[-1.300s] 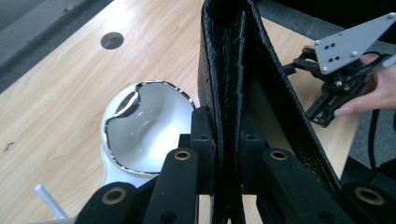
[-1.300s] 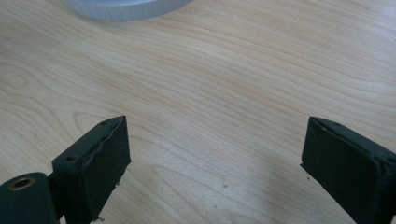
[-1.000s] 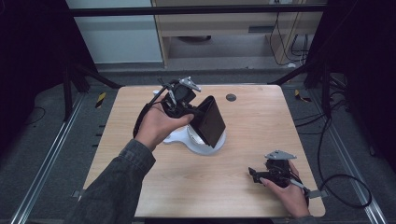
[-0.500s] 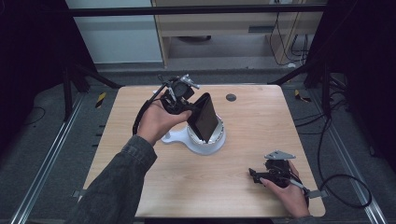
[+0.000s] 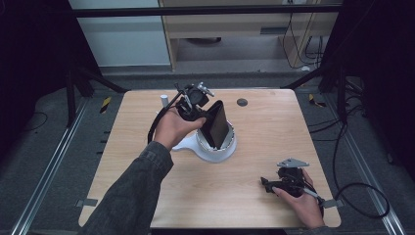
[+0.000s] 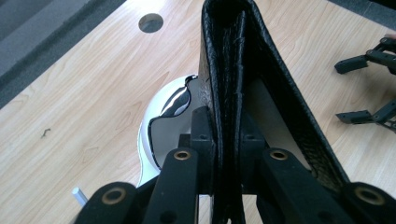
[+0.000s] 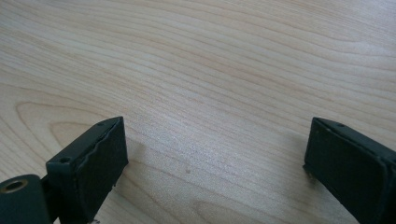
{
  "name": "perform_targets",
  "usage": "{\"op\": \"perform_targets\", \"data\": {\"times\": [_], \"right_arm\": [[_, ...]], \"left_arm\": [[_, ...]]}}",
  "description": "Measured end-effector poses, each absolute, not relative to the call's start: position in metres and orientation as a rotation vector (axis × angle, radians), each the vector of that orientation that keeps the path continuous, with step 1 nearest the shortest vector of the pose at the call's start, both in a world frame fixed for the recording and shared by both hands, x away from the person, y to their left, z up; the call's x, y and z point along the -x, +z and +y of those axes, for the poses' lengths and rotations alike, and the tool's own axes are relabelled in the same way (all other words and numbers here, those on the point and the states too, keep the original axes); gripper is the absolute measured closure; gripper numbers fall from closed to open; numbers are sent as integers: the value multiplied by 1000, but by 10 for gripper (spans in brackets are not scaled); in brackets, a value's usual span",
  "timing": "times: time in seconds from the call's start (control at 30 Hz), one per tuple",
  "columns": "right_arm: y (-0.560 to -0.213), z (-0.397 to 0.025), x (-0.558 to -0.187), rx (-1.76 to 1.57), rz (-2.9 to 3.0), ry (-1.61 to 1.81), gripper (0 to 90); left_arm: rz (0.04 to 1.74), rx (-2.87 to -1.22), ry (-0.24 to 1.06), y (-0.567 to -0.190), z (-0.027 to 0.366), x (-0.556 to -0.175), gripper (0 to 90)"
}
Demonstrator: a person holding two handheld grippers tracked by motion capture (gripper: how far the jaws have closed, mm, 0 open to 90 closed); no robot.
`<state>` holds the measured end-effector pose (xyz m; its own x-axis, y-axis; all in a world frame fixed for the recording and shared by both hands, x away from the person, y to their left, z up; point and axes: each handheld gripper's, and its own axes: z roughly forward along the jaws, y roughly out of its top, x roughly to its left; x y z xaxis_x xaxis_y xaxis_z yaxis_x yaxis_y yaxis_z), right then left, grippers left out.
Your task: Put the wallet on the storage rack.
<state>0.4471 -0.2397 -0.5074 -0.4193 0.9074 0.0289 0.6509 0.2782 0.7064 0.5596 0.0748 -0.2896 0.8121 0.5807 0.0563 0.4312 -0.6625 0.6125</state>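
A black leather folding case (image 5: 216,125) stands on edge, its lower end inside a white round holder (image 5: 222,152) at the table's middle. My left gripper (image 5: 195,105) is shut on the case's upper end. In the left gripper view the jaws clamp the case (image 6: 243,70) from both sides, above the white holder (image 6: 170,116). My right gripper (image 5: 266,184) rests on the table near the front right, held by a hand. In its own view the right gripper (image 7: 215,163) is open over bare wood with nothing between its pads.
A round dark hole (image 5: 242,102) lies in the tabletop behind the holder. A small white cylinder (image 5: 165,99) stands at the back left of the holder. Cables trail off the table's right edge (image 5: 323,161). Metal frame legs stand around the table.
The left gripper has shifted and tilted the case slightly over the white holder. The right gripper has not moved.
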Motion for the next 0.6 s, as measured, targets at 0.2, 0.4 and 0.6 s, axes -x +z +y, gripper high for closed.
{"op": "perform_targets", "data": {"times": [0.2, 0.4, 0.6], "right_arm": [[-508, -239, -447, -1406, 2176, 920, 62], [-508, -239, -446, -1412, 2173, 923, 62], [-508, -240, -447, -1410, 2174, 922, 61]], "left_arm": [[747, -2400, 313, -296, 73, -562, 808], [750, -2397, 291, -301, 70, -565, 807], [750, -2402, 288, -302, 69, -567, 807]]}}
